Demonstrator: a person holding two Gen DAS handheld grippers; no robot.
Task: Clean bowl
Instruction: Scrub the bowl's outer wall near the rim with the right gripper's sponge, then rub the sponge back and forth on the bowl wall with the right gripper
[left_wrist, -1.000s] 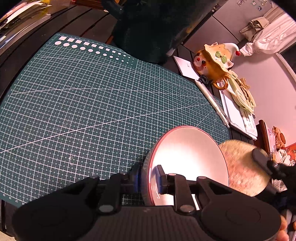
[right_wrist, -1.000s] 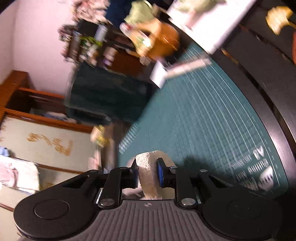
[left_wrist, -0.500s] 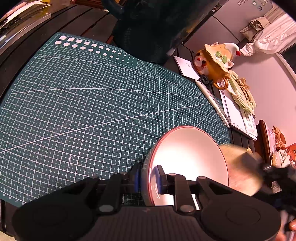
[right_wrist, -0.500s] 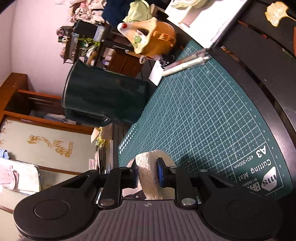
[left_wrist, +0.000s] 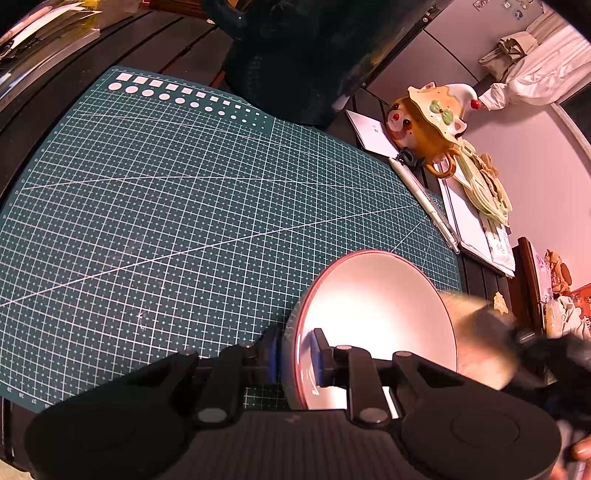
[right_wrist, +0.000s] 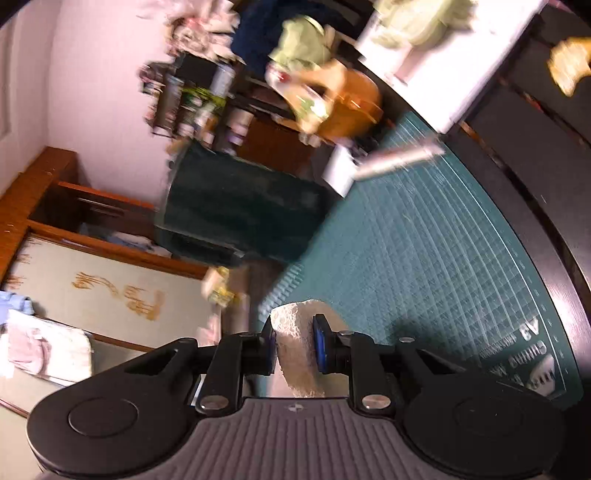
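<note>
My left gripper (left_wrist: 294, 354) is shut on the rim of a white bowl (left_wrist: 373, 317) with a red edge, held tilted on its side over the green cutting mat (left_wrist: 166, 206). My right gripper (right_wrist: 294, 347) is shut on a beige sponge (right_wrist: 299, 354). In the left wrist view the sponge (left_wrist: 476, 343) shows blurred against the bowl's right rim, with the right gripper (left_wrist: 546, 354) dark behind it. The bowl is hidden in the right wrist view.
A large dark green mug (left_wrist: 295, 55) stands at the mat's far edge. A ceramic clown teapot (left_wrist: 428, 118), pens (left_wrist: 424, 199) and papers (left_wrist: 476, 225) lie beyond the mat's right side. The dark table (right_wrist: 517, 155) surrounds the mat.
The sponge has moved down along the bowl's right rim and is now blurred with motion. The right wrist view has swung. The left gripper and bowl have stayed still.
</note>
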